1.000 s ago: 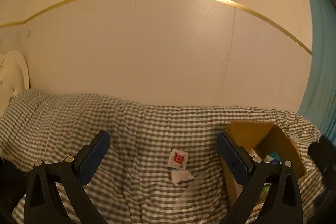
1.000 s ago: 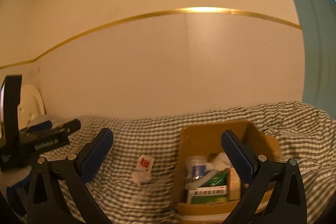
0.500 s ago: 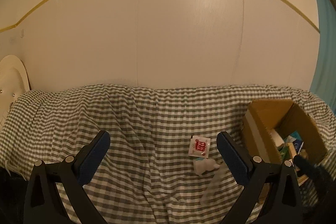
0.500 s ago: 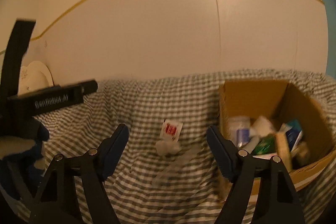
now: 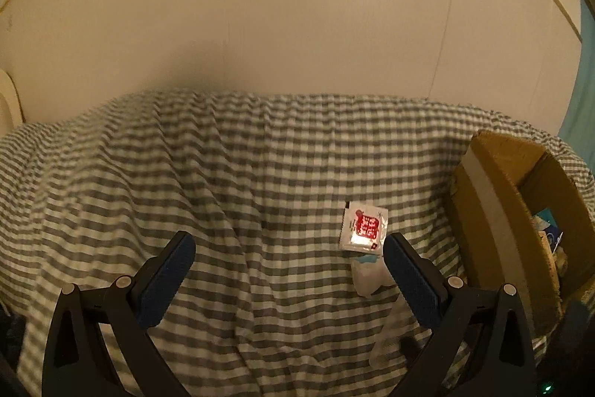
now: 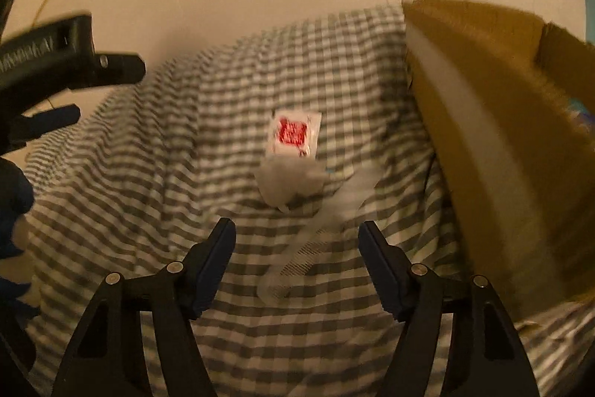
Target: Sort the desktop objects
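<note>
Both grippers hang over the checked cloth with nothing in them. My right gripper has its jaws partly apart and closing, and the near end of a clear plastic strip lies on the cloth between and just ahead of them, though the pads do not touch it. My left gripper stands wide apart over bare, wrinkled cloth.

That clear strip has its long axis running from near my right fingertips up and to the right, toward the cardboard box. Just beyond it lies a crumpled white wad, and touching the wad's far side is a white sachet with a red print, lying flat and slightly tilted. In the left wrist view the sachet sits just beside my left gripper's right finger, with the wad partly behind that finger.

The box wall rises close on the right of these 3 things, leaving only a narrow lane there. To the left the cloth is open and unoccupied up to the wall, which bounds its far edge.
</note>
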### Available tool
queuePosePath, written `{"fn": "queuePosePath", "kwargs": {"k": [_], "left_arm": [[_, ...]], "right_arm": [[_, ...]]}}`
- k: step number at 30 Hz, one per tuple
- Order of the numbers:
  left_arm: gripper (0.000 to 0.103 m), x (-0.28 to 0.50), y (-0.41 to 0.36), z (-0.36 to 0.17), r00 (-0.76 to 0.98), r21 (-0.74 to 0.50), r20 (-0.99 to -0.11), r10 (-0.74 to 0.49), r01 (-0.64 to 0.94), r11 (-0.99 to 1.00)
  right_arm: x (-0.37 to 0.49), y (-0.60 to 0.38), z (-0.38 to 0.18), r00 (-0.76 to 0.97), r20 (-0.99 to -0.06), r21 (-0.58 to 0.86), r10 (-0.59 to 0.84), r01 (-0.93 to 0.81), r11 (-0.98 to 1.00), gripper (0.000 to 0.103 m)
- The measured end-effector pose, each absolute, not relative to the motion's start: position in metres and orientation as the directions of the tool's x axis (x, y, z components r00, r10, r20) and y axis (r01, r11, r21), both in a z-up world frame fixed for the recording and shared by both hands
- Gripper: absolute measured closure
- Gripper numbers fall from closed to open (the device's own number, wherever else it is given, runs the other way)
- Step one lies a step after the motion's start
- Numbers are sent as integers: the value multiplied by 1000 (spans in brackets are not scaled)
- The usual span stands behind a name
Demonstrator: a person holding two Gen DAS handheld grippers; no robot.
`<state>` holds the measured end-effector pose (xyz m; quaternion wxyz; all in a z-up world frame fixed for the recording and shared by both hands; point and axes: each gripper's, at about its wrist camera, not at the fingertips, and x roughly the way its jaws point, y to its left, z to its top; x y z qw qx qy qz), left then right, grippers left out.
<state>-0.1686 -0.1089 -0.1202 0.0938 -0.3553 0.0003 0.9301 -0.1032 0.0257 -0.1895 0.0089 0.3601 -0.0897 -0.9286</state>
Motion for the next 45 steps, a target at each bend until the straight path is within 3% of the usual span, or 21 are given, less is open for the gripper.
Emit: {"fn": "queuePosePath", "kwargs": {"k": [7, 10, 11, 12, 14, 18, 29, 30, 31, 45], "left_arm": [[0, -201, -85, -148, -642, -129, -718, 270, -258, -958], [0, -213, -68, -157, -599, -149, -740, 308, -301, -942], [0, -215, -63, -160, -585, -149, -747, 315, -315, -937], [0, -219, -55, -165, -564, -150, -759, 325, -335, -930], [0, -222, -45, -172, -533, -154, -776, 336, -357, -921], [0, -228, -31, -187, -476, -178, -803, 359, -384, -906], [1, -231, -6, -220, -410, -175, -849, 334, -378, -909], [10, -230, -4, -224, -408, -175, -849, 335, -379, -908], [26, -230, -2, -227, -400, -182, -852, 338, -380, -907], [26, -204, -28, -192, -516, -146, -806, 289, -299, -943]], "right_arm": [[-132, 28, -231, -666, -743, 186, -71, -104, -977, 39], [-138, 31, -244, -636, -769, 181, -65, -118, -976, 51], [-138, 33, -244, -636, -768, 190, -75, -114, -975, 59], [-138, 34, -244, -638, -766, 192, -80, -108, -976, 75], [-135, 37, -243, -642, -762, 194, -88, -96, -976, 89], [-126, 48, -240, -647, -758, 195, -84, -102, -975, 98], [-107, 63, -222, -687, -727, 121, 2, -131, -984, 100], [-106, 64, -221, -689, -725, 117, 7, -133, -984, 100], [-105, 64, -220, -690, -724, 110, 12, -133, -985, 100], [-85, 65, -195, -739, -674, 110, 1, -102, -989, 100]]}}
